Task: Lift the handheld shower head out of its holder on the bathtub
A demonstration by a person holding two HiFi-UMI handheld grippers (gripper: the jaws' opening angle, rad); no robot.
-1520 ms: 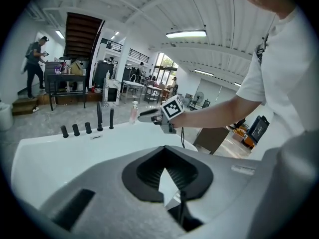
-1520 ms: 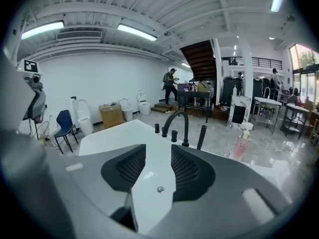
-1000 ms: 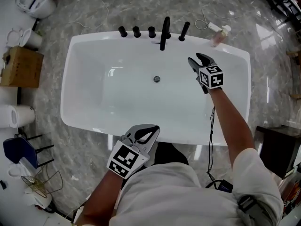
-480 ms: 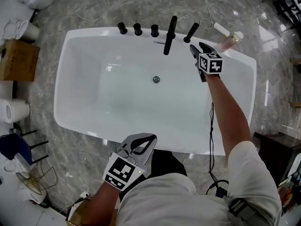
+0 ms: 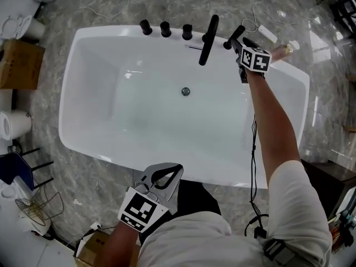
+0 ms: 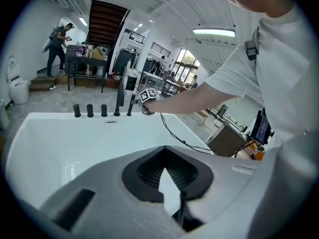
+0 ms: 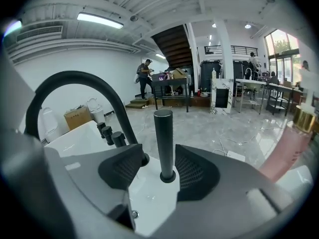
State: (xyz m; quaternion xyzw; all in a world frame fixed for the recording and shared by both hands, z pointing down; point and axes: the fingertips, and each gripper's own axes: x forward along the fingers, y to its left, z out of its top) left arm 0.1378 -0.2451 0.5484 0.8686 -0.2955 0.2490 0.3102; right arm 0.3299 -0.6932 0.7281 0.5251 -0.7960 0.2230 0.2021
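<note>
Black and cylindrical, the handheld shower head (image 7: pixel 163 143) stands upright in its holder (image 7: pixel 167 177) on the bathtub's (image 5: pixel 111 31) far rim, directly between our right gripper's (image 7: pixel 159 150) open, not yet closed jaws, while our left gripper (image 5: pixel 177 169), shut and empty, hovers at the near rim.

A: The right gripper (image 7: pixel 159 154) straddles the shower head (image 7: pixel 163 133), thin gaps both sides!
B: Tight. The spout (image 7: pixel 75 76) arches close by the left jaw, knobs (image 7: pixel 118 139) beyond it.
A: A bottle (image 7: pixel 286 151) sits off past the right jaw. Above the jaws, open air.
</note>
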